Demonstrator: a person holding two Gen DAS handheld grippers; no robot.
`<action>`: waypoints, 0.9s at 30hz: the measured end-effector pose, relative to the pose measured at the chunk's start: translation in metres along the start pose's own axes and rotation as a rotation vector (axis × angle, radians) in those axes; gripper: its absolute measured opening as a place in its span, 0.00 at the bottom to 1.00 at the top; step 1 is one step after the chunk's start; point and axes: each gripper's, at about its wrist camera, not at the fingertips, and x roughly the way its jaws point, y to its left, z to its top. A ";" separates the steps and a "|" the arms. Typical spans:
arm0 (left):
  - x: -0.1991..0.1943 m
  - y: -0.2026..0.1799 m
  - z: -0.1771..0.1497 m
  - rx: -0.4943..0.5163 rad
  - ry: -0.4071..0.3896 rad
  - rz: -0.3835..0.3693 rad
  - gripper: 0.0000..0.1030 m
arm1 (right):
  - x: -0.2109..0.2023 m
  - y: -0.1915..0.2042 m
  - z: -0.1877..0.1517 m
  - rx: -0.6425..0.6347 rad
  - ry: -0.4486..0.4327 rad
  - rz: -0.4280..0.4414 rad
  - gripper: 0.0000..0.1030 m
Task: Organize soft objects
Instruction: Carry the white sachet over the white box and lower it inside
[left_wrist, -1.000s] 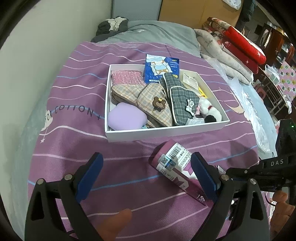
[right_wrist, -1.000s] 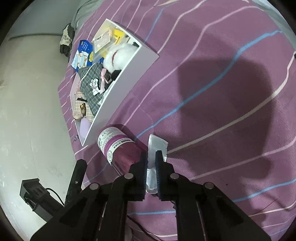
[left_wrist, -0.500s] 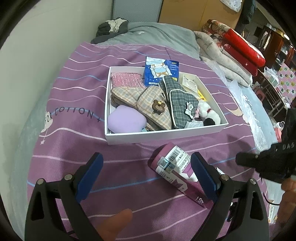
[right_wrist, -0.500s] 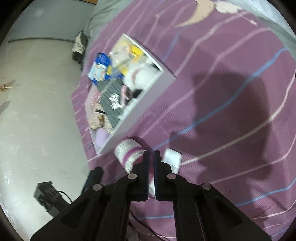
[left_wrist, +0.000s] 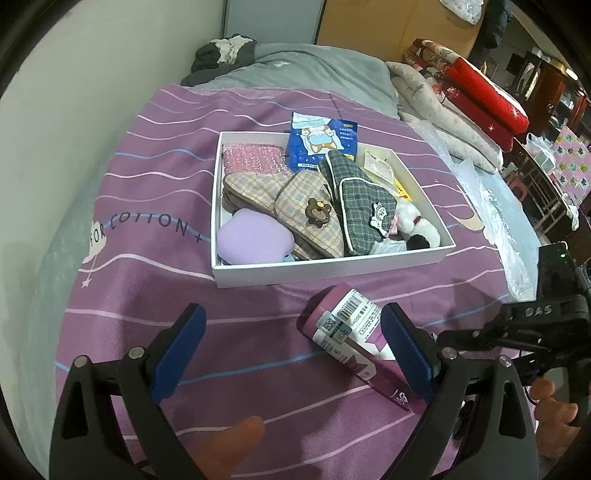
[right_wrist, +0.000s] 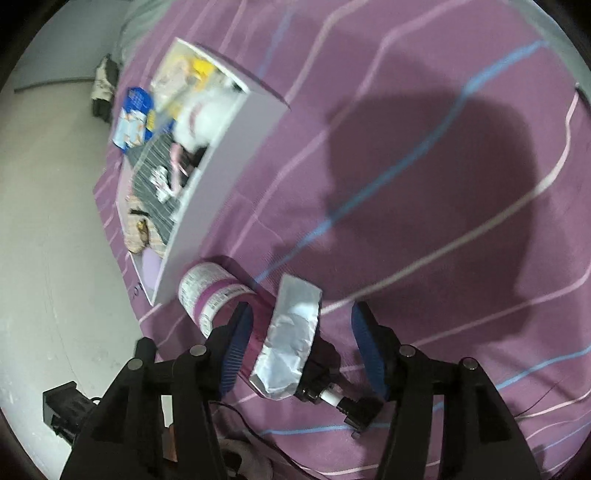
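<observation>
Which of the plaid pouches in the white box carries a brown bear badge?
The beige pouch in the middle of the box. The grey pouch beside it has a white badge instead, and the other beige pouch shows none.

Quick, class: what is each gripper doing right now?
Left gripper: open, empty.
Right gripper: jaws just opened, silver packet between them, not gripped.

Blurring across the white box (right_wrist: 207, 192) and its contents in the right wrist view. Hiding part of the purple bottle (right_wrist: 221, 295) beneath the silver pouch (right_wrist: 291, 339).
</observation>
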 end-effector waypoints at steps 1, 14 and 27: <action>0.000 -0.001 0.000 0.003 -0.002 0.003 0.92 | 0.001 -0.001 -0.001 -0.003 -0.002 -0.003 0.41; 0.007 -0.001 0.005 -0.002 -0.003 0.016 0.92 | -0.007 0.020 0.000 -0.071 -0.024 0.055 0.03; 0.012 0.007 0.003 -0.021 0.013 0.017 0.92 | -0.019 0.010 0.002 -0.065 -0.048 -0.022 0.60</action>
